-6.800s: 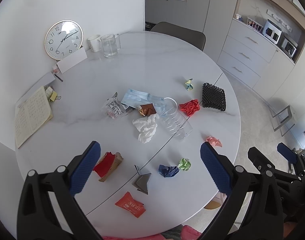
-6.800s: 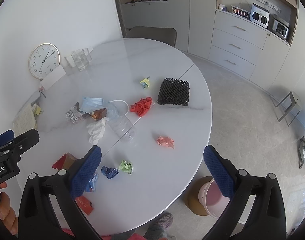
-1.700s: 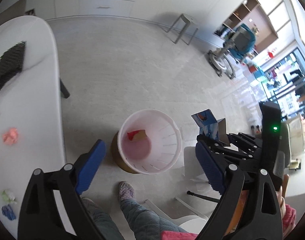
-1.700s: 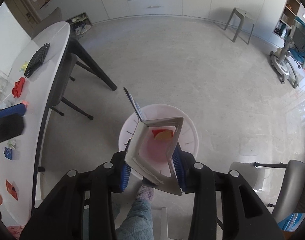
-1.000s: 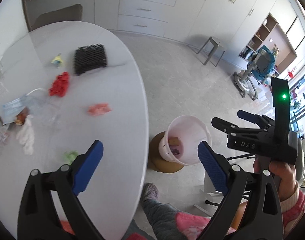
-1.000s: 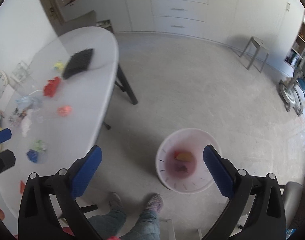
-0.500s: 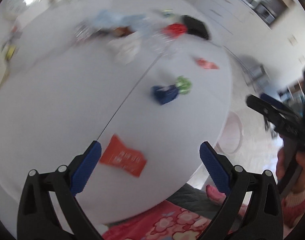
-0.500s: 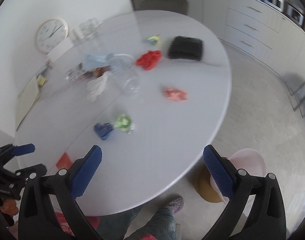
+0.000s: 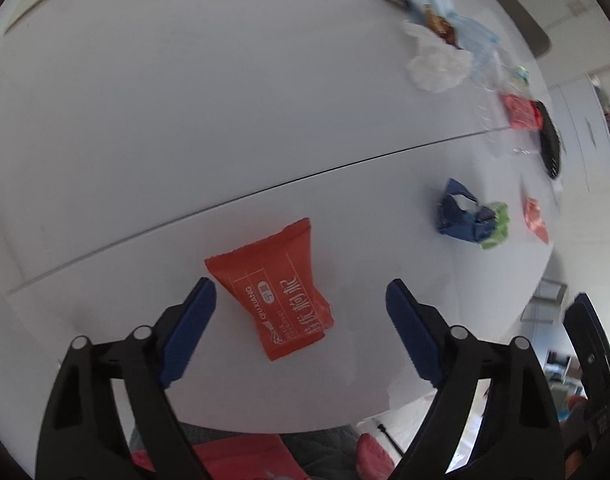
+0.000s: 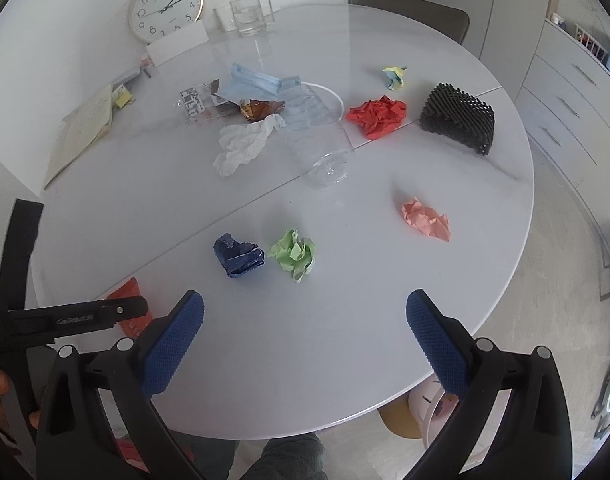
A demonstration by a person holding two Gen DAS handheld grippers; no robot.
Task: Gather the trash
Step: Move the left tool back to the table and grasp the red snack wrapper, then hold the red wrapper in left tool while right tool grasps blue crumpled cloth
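Note:
My left gripper (image 9: 301, 300) is open and low over the white table (image 9: 145, 120), its jaws either side of a flat red snack packet (image 9: 277, 292). My right gripper (image 10: 305, 316) is open and empty above the table's near edge. Ahead of it lie a blue crumpled wrapper (image 10: 237, 256), a green paper ball (image 10: 295, 254) and a pink paper ball (image 10: 425, 220). The red packet (image 10: 125, 292) is partly hidden behind the left gripper in the right wrist view. A white bin (image 10: 429, 404) stands on the floor under the table edge.
Further back lie a white tissue (image 10: 245, 142), a clear plastic bottle (image 10: 317, 140), a face mask (image 10: 257, 82), red crumpled paper (image 10: 379, 114), a black mesh piece (image 10: 459, 118) and a yellow-blue scrap (image 10: 394, 77). A clock (image 10: 165, 6), glasses (image 10: 249, 14) and a notebook (image 10: 83, 130) stand at the back.
Both grippers swung back from the bin to the table. My left gripper dropped low over the red packet, which now lies between its jaws. The right gripper came closer to the table.

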